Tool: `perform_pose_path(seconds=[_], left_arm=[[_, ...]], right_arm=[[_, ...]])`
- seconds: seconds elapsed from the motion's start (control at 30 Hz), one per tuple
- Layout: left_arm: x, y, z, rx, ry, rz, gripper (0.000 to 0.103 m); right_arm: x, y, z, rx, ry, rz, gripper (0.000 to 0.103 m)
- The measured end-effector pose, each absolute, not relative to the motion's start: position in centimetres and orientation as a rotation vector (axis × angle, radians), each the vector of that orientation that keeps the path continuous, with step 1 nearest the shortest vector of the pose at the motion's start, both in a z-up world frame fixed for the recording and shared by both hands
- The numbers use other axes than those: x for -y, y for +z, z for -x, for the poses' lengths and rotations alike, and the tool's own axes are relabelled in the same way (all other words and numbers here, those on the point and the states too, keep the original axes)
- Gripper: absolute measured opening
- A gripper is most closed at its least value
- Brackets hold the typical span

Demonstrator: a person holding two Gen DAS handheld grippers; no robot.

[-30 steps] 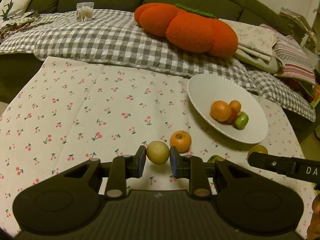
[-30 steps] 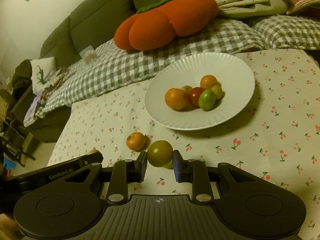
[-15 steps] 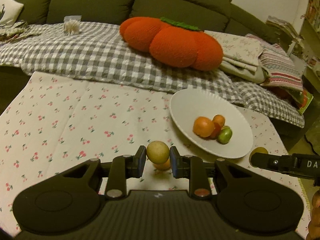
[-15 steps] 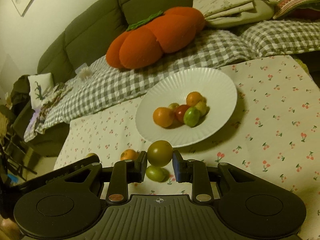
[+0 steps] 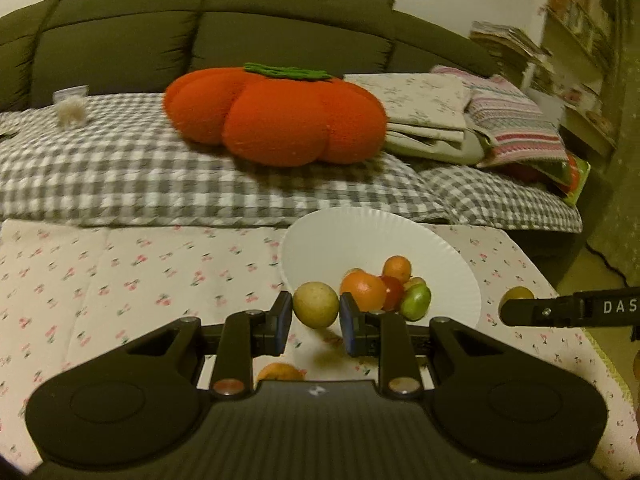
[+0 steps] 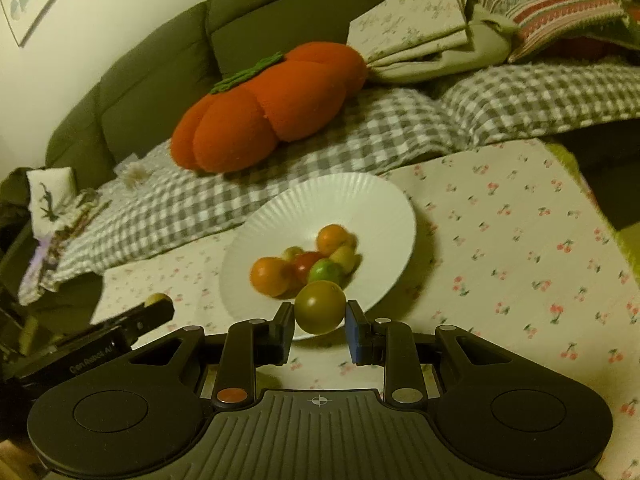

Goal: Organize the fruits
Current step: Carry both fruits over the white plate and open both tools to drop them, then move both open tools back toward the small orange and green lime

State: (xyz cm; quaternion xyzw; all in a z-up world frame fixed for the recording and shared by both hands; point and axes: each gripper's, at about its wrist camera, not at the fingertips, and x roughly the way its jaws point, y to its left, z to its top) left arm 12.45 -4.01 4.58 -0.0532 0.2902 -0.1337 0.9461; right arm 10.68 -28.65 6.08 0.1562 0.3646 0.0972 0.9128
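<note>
Both fruits hang near the white plate's (image 6: pixel 384 200) rim: a yellowish fruit (image 5: pixel 315 304) pinched in the left gripper (image 5: pixel 315 314), a green-brown fruit (image 6: pixel 320 307) in the right gripper (image 6: pixel 320 318). Dropped carelessly, either could scatter the heaped fruit pile (image 6: pixel 304 266) or roll off.

Dim, warm yellow indoor light in both views. We see soft shadow under white plate (image 6: pixel 320 208) on its right side. Fruit in plate motion-blurred in right wrist view. Strong fisheye bending at edges; sofa back (image 5: pixel 200 40) curves, corners go black.
</note>
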Motion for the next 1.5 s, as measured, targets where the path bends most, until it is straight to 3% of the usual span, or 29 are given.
perform_pose_path(seconds=[0.57, 0.7, 0.97, 1.2, 1.3, 1.5], left_arm=[[5.4, 1.6, -16.6, -0.637, -0.304, 0.063, 0.024], [5.4, 1.7, -16.5, -0.628, -0.306, 0.059, 0.033], [5.1, 2.3, -16.4, -0.619, -0.305, 0.072, 0.033], [4.7, 2.8, -16.1, -0.625, -0.294, 0.121, 0.034], [4.6, 3.0, -15.9, -0.632, -0.294, 0.135, 0.034], [4.2, 3.5, -14.9, -0.648, -0.265, 0.159, 0.043]], right_arm=[[26.0, 3.8, -14.1, -0.765, 0.181, -0.089, 0.026], [25.6, 3.2, -14.4, -0.773, 0.166, -0.05, 0.026], [25.6, 2.9, -14.9, -0.743, 0.147, -0.008, 0.027], [26.6, 3.1, -15.2, -0.704, 0.102, -0.006, 0.036], [27.1, 3.4, -15.2, -0.693, 0.097, -0.03, 0.047], [27.8, 4.6, -14.8, -0.679, 0.082, -0.078, 0.055]])
